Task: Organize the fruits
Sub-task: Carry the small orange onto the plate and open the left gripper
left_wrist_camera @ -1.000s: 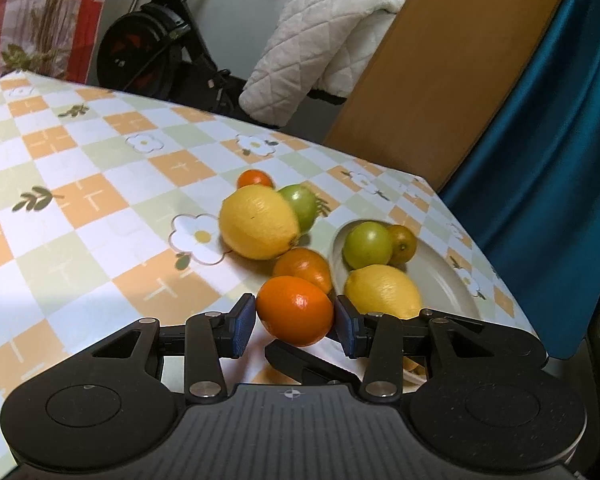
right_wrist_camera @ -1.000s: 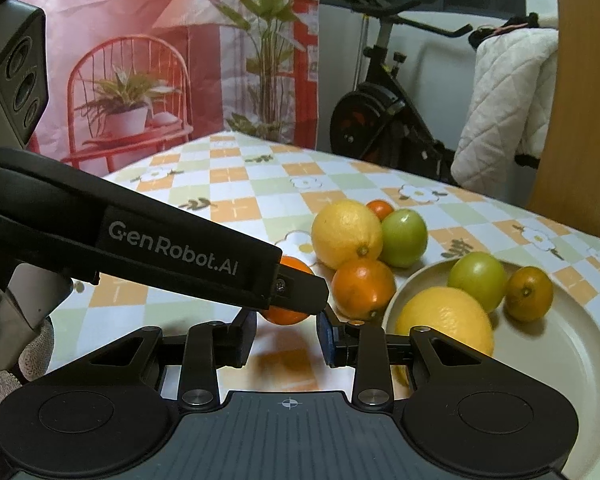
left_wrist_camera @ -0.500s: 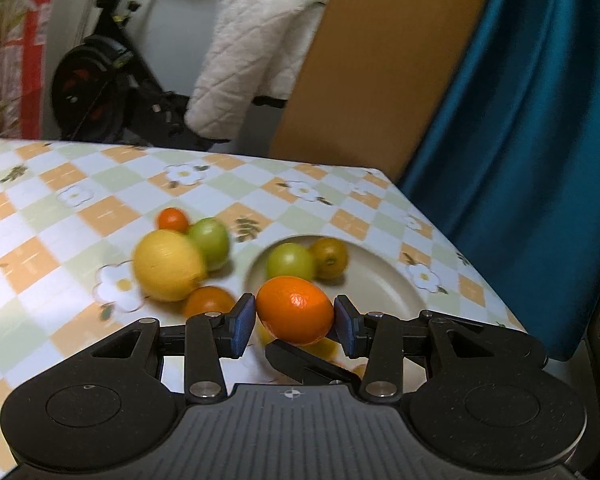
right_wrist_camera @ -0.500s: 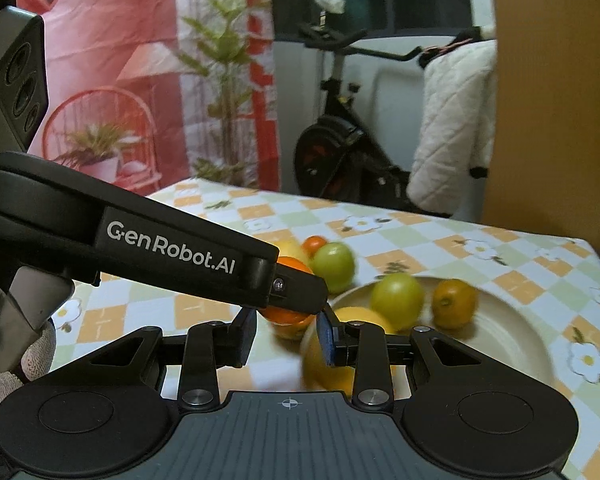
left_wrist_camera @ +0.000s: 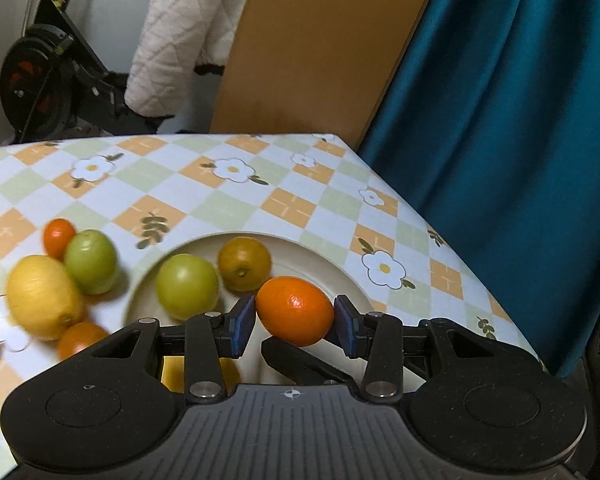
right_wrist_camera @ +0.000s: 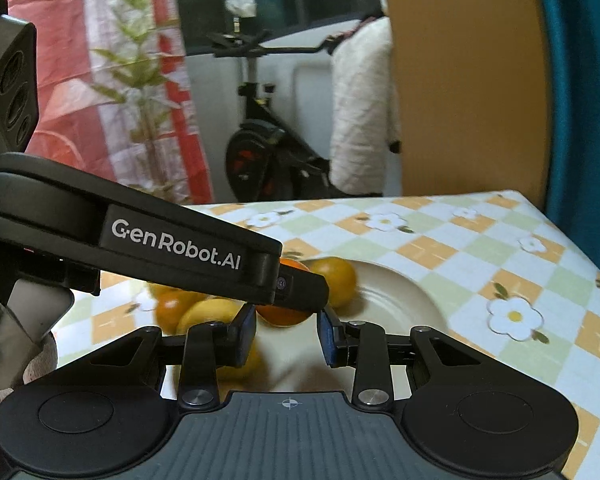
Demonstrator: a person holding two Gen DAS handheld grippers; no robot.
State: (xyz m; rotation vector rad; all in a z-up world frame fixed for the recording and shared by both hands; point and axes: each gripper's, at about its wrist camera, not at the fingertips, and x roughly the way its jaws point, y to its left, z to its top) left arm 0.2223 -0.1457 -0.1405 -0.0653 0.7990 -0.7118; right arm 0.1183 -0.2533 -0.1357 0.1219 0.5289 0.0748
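An orange point(left_wrist_camera: 295, 310) is clamped between the blue pads of the left fingers point(left_wrist_camera: 295, 320), its long axis lying across from pad to pad. It is carried above the near part of the plate point(left_wrist_camera: 332, 258), directly below (so a release is judged next). The right fingers point(right_wrist_camera: 287, 334) are nearly closed and hold nothing. Other fruits wait on the desk point(left_wrist_camera: 204, 204).

The left gripper point(left_wrist_camera: 294, 322) grips an orange point(left_wrist_camera: 295, 310) above the near rim of a plate point(left_wrist_camera: 332, 270) holding 2 fruits, near the checked table's point(left_wrist_camera: 228, 204) right edge.
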